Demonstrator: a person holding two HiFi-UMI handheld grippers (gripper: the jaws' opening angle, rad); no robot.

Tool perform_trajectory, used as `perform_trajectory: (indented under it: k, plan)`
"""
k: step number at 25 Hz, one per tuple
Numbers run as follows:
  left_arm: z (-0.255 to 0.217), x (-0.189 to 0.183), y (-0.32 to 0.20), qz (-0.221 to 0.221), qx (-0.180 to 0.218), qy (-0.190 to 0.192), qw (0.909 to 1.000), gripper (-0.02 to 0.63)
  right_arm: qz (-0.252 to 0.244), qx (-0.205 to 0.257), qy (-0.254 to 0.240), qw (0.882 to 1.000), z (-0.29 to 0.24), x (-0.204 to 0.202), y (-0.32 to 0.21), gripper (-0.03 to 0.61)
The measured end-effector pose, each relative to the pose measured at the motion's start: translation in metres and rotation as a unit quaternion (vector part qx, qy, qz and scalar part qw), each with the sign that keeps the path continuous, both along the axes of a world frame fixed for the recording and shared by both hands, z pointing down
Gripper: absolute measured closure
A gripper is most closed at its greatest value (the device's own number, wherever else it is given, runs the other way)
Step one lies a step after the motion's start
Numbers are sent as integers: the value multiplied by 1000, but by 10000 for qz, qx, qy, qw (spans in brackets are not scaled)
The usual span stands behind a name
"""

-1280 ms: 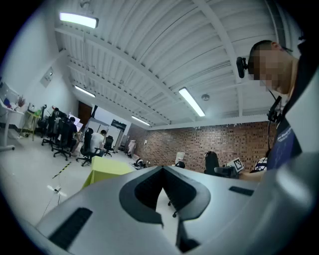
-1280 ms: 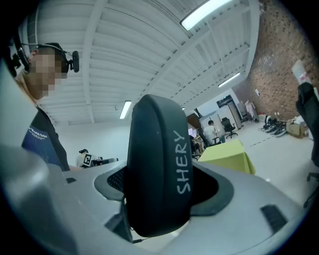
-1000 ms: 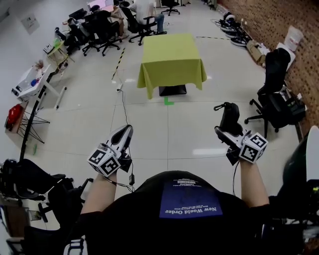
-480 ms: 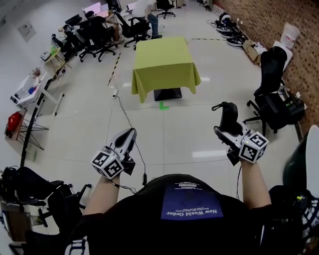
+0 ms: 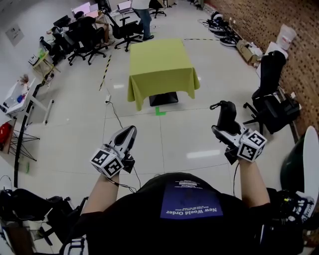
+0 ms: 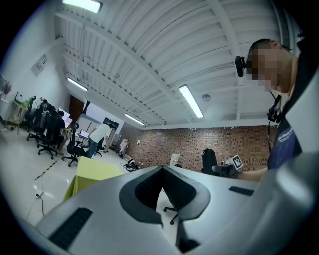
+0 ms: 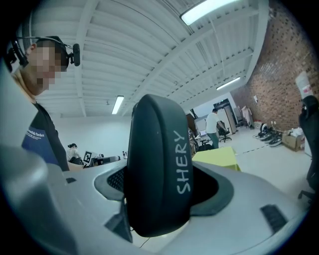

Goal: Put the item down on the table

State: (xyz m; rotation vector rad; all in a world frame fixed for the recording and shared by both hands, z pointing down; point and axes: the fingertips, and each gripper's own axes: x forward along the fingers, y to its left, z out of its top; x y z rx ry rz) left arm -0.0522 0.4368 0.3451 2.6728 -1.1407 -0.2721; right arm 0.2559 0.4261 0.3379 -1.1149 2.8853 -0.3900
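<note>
A black rounded item (image 5: 228, 115) lettered "SHERY" (image 7: 159, 164) stands upright in my right gripper (image 5: 227, 130), whose jaws are shut on its lower part. The item fills the middle of the right gripper view and hides most of what lies ahead. My left gripper (image 5: 127, 131) is held at the same height on the left, shut and with nothing in it (image 6: 162, 173). The table (image 5: 162, 64) under a yellow-green cloth stands ahead across the floor, well beyond both grippers, its top bare. It also shows small in the left gripper view (image 6: 92, 169) and beside the item (image 7: 217, 157).
Black office chairs (image 5: 271, 99) stand at the right by a brick wall (image 5: 299, 45). More chairs (image 5: 84, 30) and a standing person (image 5: 142, 12) are behind the table. A cable (image 5: 117, 117) runs over the floor. A green tape mark (image 5: 159, 111) lies before the table.
The table has drawn nearer and lower in the head view as the person walks toward it. Both grippers keep their places and their states.
</note>
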Motion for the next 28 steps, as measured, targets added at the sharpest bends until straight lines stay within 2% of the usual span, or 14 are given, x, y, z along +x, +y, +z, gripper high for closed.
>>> perform_trajectory:
  k: [4, 9, 13, 19, 23, 28]
  plan:
    - [-13, -41, -50, 121, 120, -50, 9998, 611, 87, 39, 2, 10000, -16, -36, -46, 253]
    - [-12, -99, -101, -69, 97, 27, 9999, 611, 135, 19, -93, 9999, -22, -78, -101, 253]
    - [-7, -123, -140, -174, -4, 87, 9998, 611, 66, -13, -66, 10000, -24, -101, -149, 253]
    - [-1, -117, -198, -335, -61, -5, 9994, 611, -89, -140, -75, 9998, -7, -96, -225, 253]
    - [1, -97, -252, -571, -71, -65, 9983, 611, -268, -143, -91, 9995, -2, -76, -295, 253]
    - [-8, -64, -325, -948, -128, 41, 9954, 611, -605, -57, 136, 9981, -10, -49, -382, 253]
